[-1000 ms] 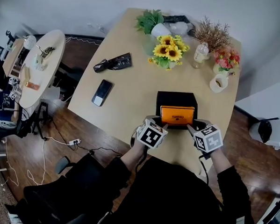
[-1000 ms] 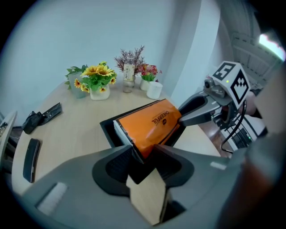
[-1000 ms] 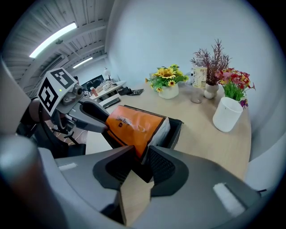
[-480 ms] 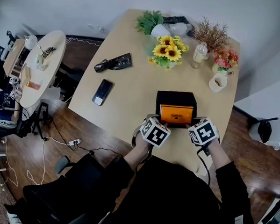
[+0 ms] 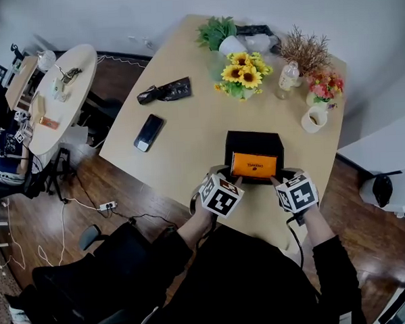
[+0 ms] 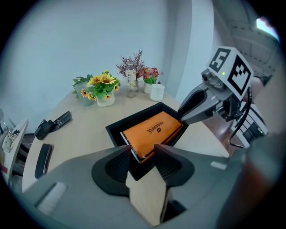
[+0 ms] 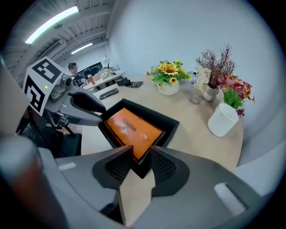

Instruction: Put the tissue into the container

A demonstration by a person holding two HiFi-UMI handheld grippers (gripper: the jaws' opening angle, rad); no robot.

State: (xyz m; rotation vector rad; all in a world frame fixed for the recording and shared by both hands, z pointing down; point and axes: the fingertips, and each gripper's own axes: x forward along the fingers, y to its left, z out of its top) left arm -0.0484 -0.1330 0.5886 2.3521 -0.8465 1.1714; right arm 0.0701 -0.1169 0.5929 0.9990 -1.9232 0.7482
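Tissue pack [image 5: 255, 165] in container [image 5: 253, 139]; container on counter [image 5: 187, 125], near person's edge. Phone [image 5: 147, 133] left of container, well apart; bag [image 5: 163, 92] behind phone. Sunflowers [image 5: 244, 71] behind container; bottle [image 5: 288, 79] just right of sunflowers. Cup [image 5: 315, 119] right of container, further back.

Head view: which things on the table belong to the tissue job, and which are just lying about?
Job: orange tissue pack; black container it lies in.
Lying about: phone; dark wrapper; sunflowers; green plant; dried sprigs; bottle; pink flowers; white cup.
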